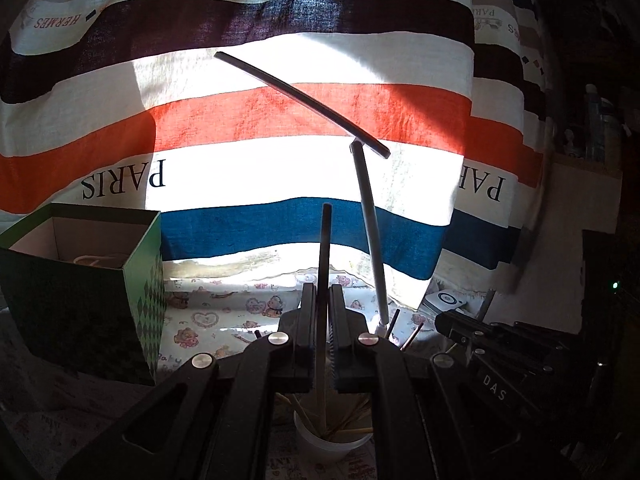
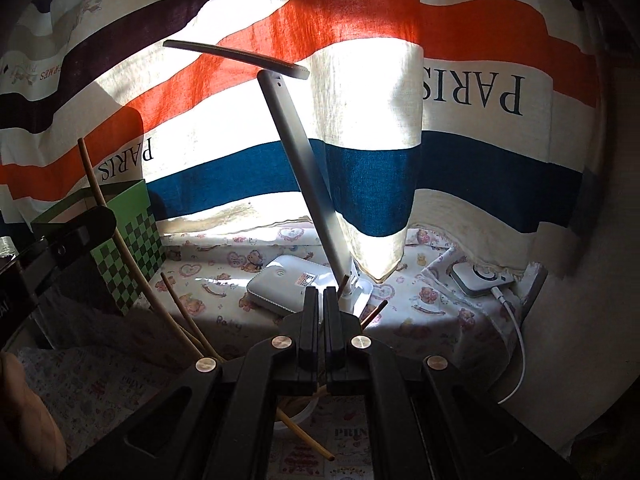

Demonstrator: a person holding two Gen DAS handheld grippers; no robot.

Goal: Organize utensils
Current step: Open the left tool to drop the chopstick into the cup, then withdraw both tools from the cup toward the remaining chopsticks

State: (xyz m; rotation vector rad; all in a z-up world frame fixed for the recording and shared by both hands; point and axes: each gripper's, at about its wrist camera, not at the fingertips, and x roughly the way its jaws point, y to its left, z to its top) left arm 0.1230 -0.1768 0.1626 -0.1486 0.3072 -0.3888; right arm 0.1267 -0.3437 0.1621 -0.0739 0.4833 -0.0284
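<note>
My left gripper is shut on a single chopstick that stands upright between its pads, its lower end reaching into a white cup holding several more chopsticks. In the right wrist view that gripper is at the left with the long tan chopstick slanting through it. My right gripper is shut above the cup. Dark stick ends poke up just past its fingers, and I cannot tell whether any is held. A loose chopstick lies on the cloth below.
A green checked box stands open at the left. A white desk lamp rises from its base straight ahead, beside a white power bank. A charger with a cable lies right. A striped curtain hangs behind.
</note>
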